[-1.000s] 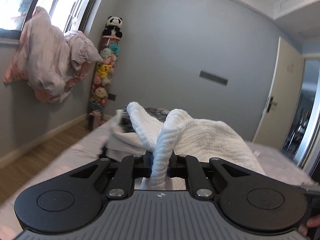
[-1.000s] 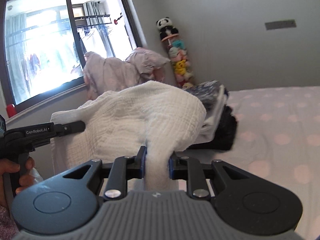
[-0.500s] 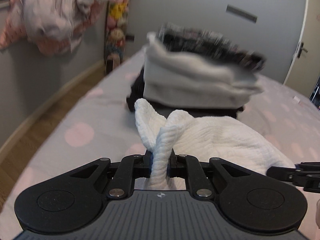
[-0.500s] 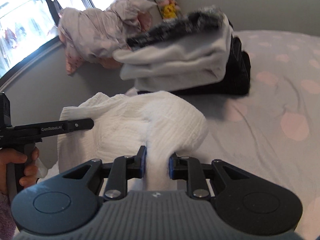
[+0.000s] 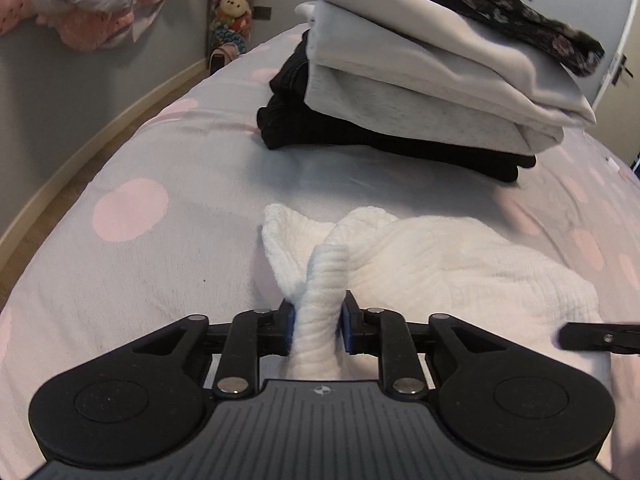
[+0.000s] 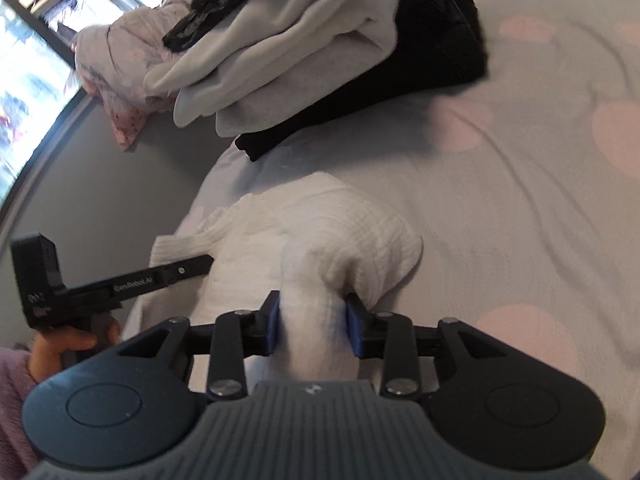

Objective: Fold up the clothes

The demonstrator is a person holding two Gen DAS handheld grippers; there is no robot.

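White waffle towel lies on the pink-dotted bed, long axis between both grippers; folded clothes stack just beyond. Left gripper and right gripper fingers opening, bunched towel corners between them.

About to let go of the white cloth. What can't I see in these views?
- Near part of the white cloth: both views, hidden behind the left gripper and the right gripper, whose jaws are opening.
- Top of the folded stack: cut off by the frame edge.
- Stack, right view: blurred.
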